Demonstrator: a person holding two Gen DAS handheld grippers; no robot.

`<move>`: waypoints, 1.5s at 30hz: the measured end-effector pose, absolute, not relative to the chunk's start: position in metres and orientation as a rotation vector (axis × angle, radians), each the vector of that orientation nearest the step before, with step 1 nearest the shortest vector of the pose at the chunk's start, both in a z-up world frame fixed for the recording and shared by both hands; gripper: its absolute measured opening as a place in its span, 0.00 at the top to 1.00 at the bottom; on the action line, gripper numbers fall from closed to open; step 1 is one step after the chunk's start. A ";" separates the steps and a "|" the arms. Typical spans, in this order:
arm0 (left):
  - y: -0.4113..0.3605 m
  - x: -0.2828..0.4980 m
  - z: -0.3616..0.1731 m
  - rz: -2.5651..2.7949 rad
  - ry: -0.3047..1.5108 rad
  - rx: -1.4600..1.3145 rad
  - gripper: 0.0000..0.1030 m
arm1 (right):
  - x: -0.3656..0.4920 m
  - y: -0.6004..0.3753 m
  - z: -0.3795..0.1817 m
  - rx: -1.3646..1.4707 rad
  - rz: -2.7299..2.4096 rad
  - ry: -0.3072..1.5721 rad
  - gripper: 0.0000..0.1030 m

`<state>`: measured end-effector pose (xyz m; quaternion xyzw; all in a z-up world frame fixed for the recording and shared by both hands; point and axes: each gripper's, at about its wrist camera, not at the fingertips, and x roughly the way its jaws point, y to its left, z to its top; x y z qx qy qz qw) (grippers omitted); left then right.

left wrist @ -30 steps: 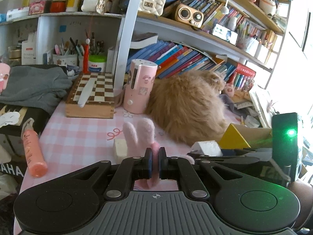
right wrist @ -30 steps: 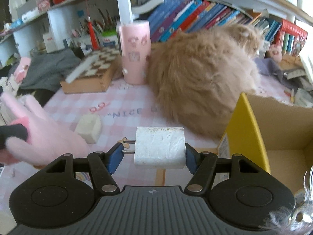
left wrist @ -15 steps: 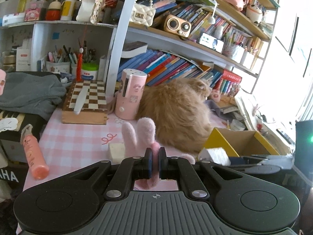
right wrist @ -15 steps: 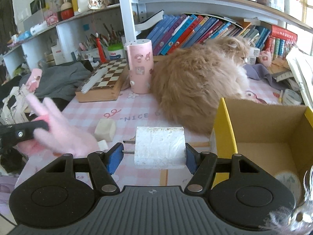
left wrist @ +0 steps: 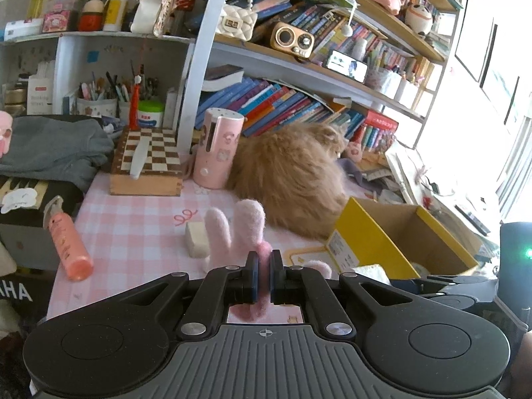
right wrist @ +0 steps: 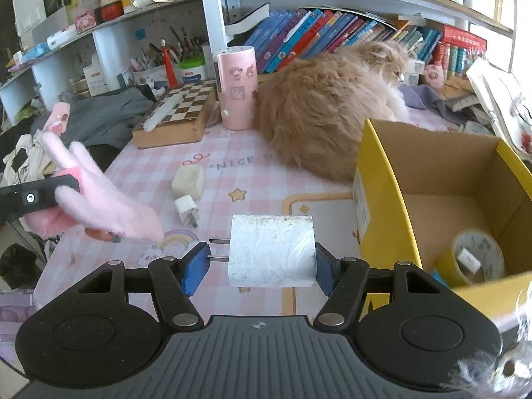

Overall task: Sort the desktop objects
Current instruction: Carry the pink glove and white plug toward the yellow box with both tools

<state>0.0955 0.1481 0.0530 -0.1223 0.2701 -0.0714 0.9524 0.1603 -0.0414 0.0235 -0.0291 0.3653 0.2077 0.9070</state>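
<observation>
My left gripper [left wrist: 262, 260] is shut on a pink plush bunny [left wrist: 247, 224] and holds it above the pink checked tablecloth [left wrist: 133, 232]. From the right wrist view the bunny [right wrist: 99, 196] hangs at the left, off the table. My right gripper [right wrist: 262, 260] is shut on a big white charger plug [right wrist: 276, 244]; its prongs point left against the left pad. The plug hangs just left of an open yellow cardboard box [right wrist: 382, 179], which holds a tape roll [right wrist: 478, 256]. A small white charger [right wrist: 187, 207] and a cream block [right wrist: 188, 179] lie on the cloth.
A fluffy ginger cat [right wrist: 332, 116] lies behind the box. A pink cylinder [right wrist: 236, 86] and a wooden chessboard box [right wrist: 179, 109] stand further back. An orange bottle [left wrist: 66, 246] lies at the table's left edge. Crowded shelves fill the back, and papers are piled at the right.
Both grippers have pulled back and risen a little with their loads. The yellow box has come further into both views and the right gripper's plug is now beside its left wall.
</observation>
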 end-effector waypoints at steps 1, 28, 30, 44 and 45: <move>0.148 0.092 0.053 -0.148 0.549 -0.249 0.95 | 0.156 -0.042 0.023 -0.058 0.426 0.757 0.40; 0.132 0.024 0.049 -0.261 0.539 -0.257 0.95 | 0.067 -0.056 0.026 -0.054 0.370 0.736 0.40; 0.129 0.023 0.048 -0.281 0.543 -0.259 0.95 | 0.062 -0.060 0.025 -0.057 0.357 0.739 0.40; 0.105 0.024 0.039 -0.398 0.593 -0.266 0.95 | 0.040 -0.080 0.023 -0.059 0.282 0.769 0.40; 0.101 0.025 0.038 -0.414 0.597 -0.261 0.95 | 0.040 -0.082 0.023 -0.059 0.276 0.771 0.40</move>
